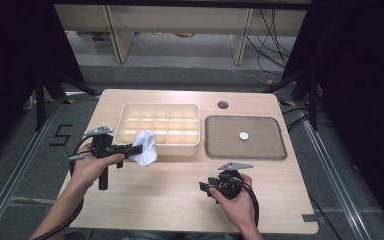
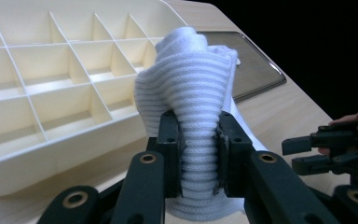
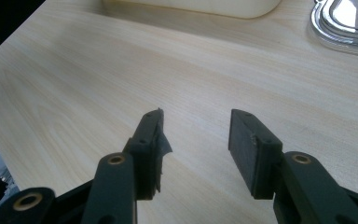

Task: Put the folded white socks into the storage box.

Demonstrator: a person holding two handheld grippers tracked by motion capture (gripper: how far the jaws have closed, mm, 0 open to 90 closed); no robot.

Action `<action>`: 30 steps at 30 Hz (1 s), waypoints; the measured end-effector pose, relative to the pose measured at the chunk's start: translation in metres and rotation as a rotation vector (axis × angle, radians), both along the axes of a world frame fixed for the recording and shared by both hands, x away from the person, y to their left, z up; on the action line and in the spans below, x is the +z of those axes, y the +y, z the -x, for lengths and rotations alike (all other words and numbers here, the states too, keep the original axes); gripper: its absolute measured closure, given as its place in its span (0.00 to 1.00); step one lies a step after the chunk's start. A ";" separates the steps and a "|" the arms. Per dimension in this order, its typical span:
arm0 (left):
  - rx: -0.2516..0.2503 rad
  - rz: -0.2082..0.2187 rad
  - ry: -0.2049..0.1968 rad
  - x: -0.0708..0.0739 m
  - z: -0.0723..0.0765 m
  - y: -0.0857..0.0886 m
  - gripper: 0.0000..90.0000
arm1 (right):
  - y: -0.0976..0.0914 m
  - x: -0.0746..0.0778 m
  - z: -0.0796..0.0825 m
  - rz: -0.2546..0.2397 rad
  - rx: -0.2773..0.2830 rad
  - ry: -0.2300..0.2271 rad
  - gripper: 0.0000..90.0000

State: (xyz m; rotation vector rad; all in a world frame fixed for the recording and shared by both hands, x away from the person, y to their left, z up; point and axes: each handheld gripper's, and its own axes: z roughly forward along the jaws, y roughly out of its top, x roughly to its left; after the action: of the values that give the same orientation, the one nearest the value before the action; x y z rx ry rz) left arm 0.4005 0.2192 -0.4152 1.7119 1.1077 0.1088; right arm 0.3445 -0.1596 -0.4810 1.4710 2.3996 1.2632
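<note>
My right gripper (image 1: 211, 189) hangs spread and empty, nearest me. My left gripper (image 2: 199, 140) pinches the white cloth (image 1: 144, 147) at the compartment box's (image 1: 190, 148) front wall. Its cells look bare. Right of the box, the grey tray (image 1: 270, 152) holds a small white disc (image 1: 243, 135).

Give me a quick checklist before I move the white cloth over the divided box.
1. Left claw shut on white cloth: ok.
2. Cloth lifted off table: cannot tell; its lower end hangs by the box's front wall.
3. Divided box compartments nearest the cloth vacant: ok.
4. Right claw open, holding nothing: ok.
5. Right claw away from box, over bare table: ok.
6. Grey tray with its small white disc lies beside the box, out of the path: ok.
</note>
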 end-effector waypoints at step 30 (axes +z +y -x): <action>0.175 -0.063 0.037 -0.004 -0.054 0.034 0.82 | 0.000 -0.001 0.001 0.017 -0.005 -0.008 0.64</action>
State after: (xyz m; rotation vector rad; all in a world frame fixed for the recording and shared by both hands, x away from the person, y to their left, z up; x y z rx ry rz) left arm 0.4543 0.2527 -0.4191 1.6752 1.2931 0.2244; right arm 0.3433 -0.1597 -0.4822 1.4639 2.3936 1.2428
